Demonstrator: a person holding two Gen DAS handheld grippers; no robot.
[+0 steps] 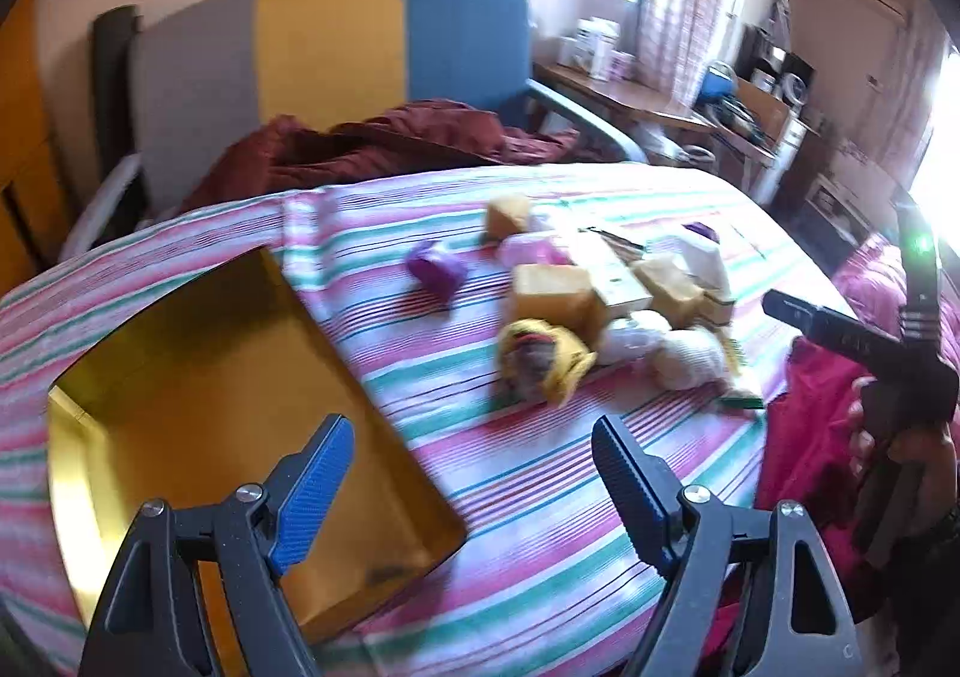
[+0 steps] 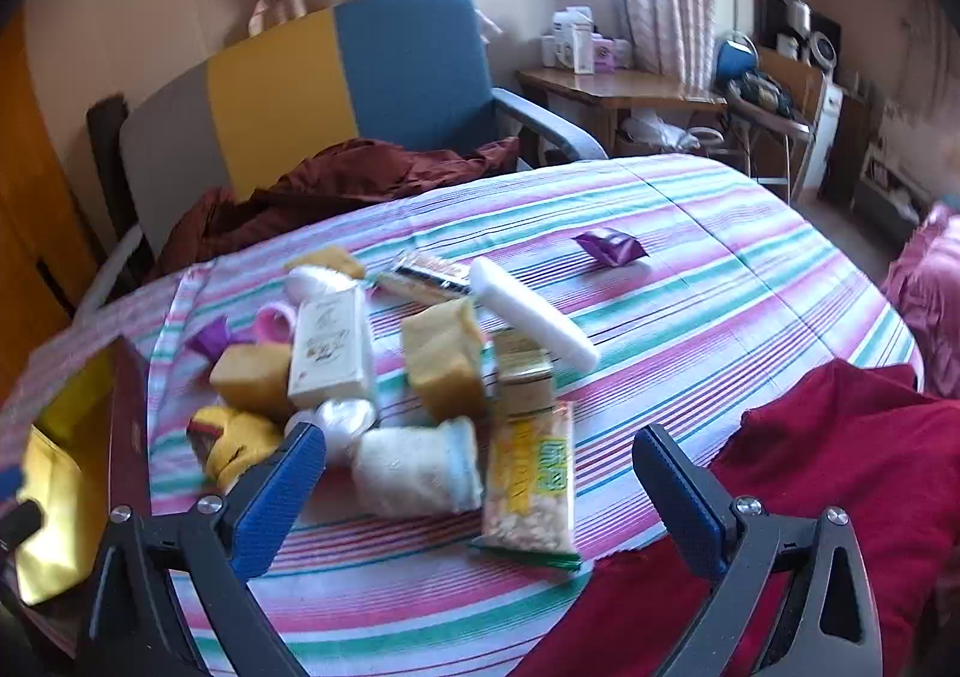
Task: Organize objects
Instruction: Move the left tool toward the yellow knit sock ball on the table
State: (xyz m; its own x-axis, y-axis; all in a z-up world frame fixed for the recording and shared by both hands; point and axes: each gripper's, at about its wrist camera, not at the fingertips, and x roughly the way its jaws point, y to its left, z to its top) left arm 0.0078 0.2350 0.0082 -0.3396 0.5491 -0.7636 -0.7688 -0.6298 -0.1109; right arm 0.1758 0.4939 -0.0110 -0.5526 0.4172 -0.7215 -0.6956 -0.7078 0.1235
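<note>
A pile of small items lies on the striped bedsheet (image 2: pixel 690 269): yellow sponge blocks (image 2: pixel 444 359), a cream carton (image 2: pixel 329 344), a white tube (image 2: pixel 531 311), a snack bar packet (image 2: pixel 531 476), a white rolled cloth (image 2: pixel 417 467), a yellow toy (image 1: pixel 543 359) and a purple wrapper (image 2: pixel 609 245). A gold-lined open box (image 1: pixel 198 395) sits at the left. My left gripper (image 1: pixel 471 473) is open and empty, over the box's right edge. My right gripper (image 2: pixel 480 473) is open and empty, hovering near the rolled cloth and snack bar. The right tool also shows in the left wrist view, held by a hand (image 1: pixel 900 419).
A red cloth (image 2: pixel 828 473) lies at the sheet's near right. A dark red blanket (image 2: pixel 336 185) and a grey, yellow and blue chair (image 2: pixel 336 77) stand behind the bed. A wooden desk (image 2: pixel 618 83) with bottles is by the window.
</note>
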